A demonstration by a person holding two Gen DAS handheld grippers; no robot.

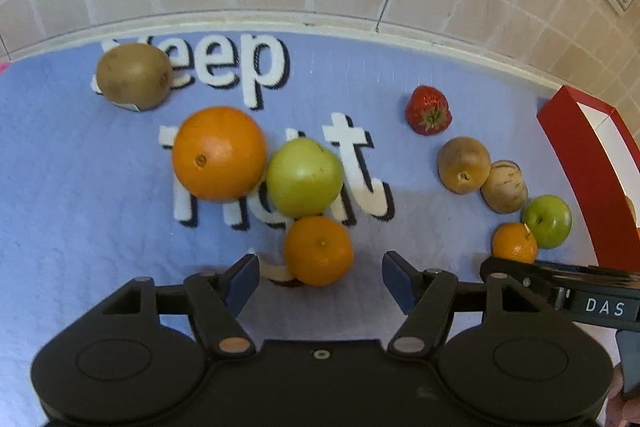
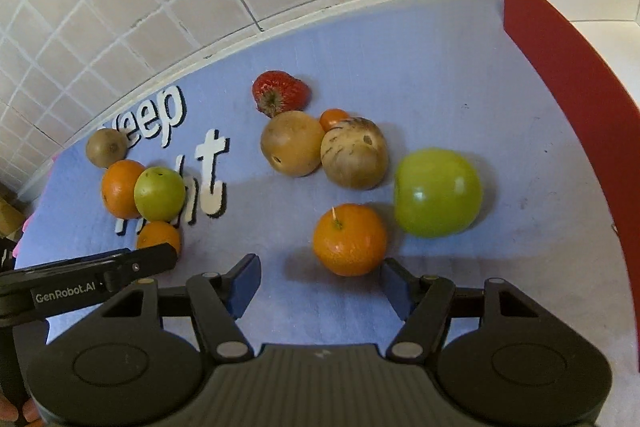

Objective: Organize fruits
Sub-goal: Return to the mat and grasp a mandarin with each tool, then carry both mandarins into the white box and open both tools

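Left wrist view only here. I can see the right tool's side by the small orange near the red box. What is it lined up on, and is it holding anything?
Observer: It holds nothing. The right tool is open, and the mandarin with a stub of stem sits just ahead of its fingertips.
Operator: Anything hidden behind the two brown fruits?
Observer: Yes. A small tomato is tucked behind them, in the notch between the brown fruit and the speckled fruit.
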